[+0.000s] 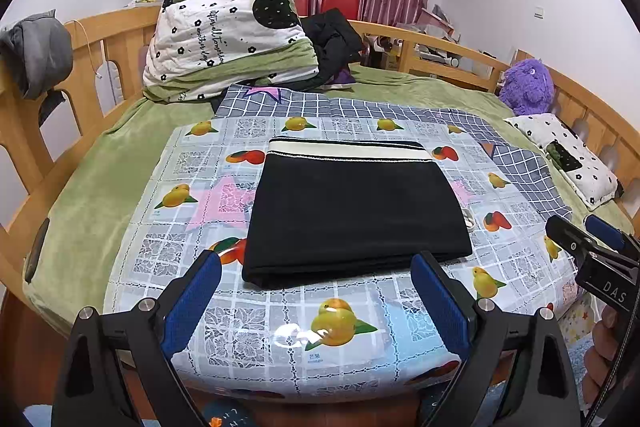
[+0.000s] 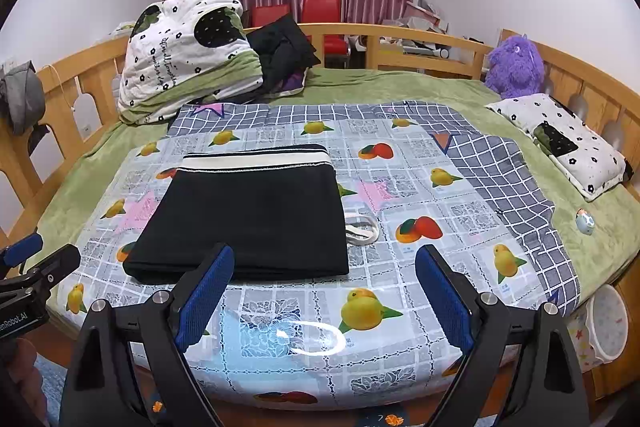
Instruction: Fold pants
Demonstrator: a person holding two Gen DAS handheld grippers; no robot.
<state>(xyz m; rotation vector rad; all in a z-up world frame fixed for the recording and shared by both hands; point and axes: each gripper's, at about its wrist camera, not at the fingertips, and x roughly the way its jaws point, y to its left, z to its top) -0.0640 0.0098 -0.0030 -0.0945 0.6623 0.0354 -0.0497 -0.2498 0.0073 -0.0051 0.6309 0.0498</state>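
Pants [image 1: 352, 211] folded, both tools apart.

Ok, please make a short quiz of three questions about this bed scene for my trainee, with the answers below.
1. True or false: the black pants with a cream waistband lie folded on the fruit-print plastic cloth.
2. Which is open: A left gripper, B right gripper, C both?
3. Fill in: the white drawstring sticks out at the pants' ____ side.

Key: 1 true; 2 C; 3 right.
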